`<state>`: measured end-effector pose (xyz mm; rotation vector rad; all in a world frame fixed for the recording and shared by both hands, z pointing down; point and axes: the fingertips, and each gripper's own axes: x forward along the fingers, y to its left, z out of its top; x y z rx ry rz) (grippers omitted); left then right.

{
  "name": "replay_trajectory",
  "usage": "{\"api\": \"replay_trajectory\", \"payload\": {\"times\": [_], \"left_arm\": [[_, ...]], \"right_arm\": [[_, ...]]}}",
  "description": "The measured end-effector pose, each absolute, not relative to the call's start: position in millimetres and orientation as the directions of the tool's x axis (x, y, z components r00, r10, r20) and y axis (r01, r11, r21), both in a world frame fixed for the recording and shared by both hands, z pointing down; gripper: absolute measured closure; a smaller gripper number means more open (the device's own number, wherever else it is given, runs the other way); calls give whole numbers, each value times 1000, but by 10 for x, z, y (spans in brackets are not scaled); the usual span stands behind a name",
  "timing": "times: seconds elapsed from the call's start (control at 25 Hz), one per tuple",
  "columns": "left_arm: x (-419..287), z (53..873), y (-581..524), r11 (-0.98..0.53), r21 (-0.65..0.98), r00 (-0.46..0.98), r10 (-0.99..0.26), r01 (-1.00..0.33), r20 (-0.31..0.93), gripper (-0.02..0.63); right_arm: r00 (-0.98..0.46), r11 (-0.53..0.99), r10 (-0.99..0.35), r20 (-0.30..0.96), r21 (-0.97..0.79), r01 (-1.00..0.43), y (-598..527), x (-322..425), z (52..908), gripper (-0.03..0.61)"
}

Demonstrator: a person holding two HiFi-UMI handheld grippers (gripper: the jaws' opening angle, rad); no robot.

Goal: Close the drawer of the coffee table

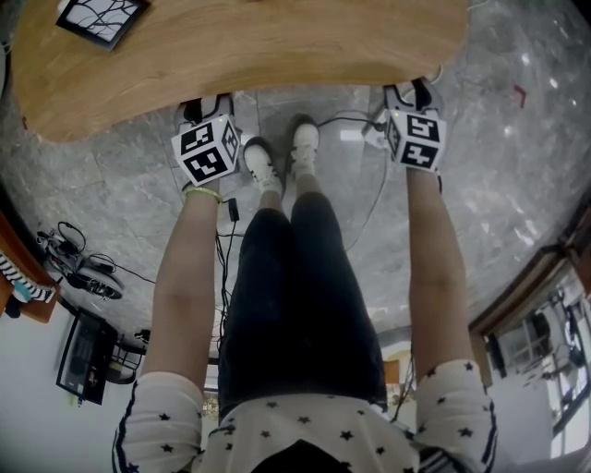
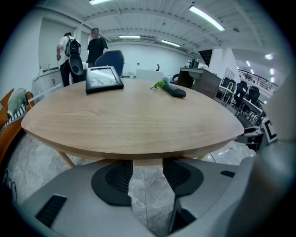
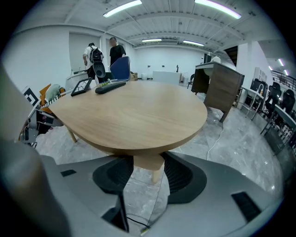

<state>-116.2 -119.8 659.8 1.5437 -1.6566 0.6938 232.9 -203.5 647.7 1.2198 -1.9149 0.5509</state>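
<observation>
Head view. One rounded wooden counter (image 1: 277, 46) is filling the top of the frame, with one picture frame (image 1: 100, 17) lying at its far left. Two claws are hanging at its near rim, the left claw (image 1: 205, 103) and the right claw (image 1: 412, 92), their tips tucking under the edge. Two shoes (image 1: 260, 163) are standing on the marble floor between them. No drawer is showing pulled out from this angle.

Left gripper view. The left claw's jaws are standing wide apart and gripping nothing, with floor showing through the gap. One pale wood piece (image 2: 148, 162) is sitting just under the counter's rim, in line with that gap. It is possibly the drawer front, though that cannot be told. On top are lying one picture frame, one dark remote (image 2: 175, 91) and one green sprig (image 2: 159, 84). Two people (image 2: 97, 46) are standing well behind.

Right gripper view. The right claw's jaws are likewise standing wide and holding nothing. One pale wood block (image 3: 149, 159) is showing under the rim, with one leg (image 3: 157, 176) below it. Whether it is the same piece cannot be told.

Step in hand, as judged: both claws are lining up at the rim, with the push not yet made. The next move is calling for a claw's tips set flat on the drawer front and a level, straight push until it sits flush.
</observation>
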Motion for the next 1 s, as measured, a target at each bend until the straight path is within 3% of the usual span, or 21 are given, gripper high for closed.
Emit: {"api": "replay_trajectory", "payload": {"times": [0.32,0.76,1.0], "left_arm": [[-1181,6501,-1114,105,106,27,-573,-989,819,459],[-1114,6230,-985,62,111,54,-583,-992,811,588],[-942,5918,-982,9,161,123,-610,-987,783,604]], "right_arm": [[-208,417,-547,811,48,-907,-1935,2379,6412,378],[-189,371,-597,779,60,-927,-1789,2275,6060,562],[-209,358,-621,755,36,-933,-1683,2135,5796,569]]}}
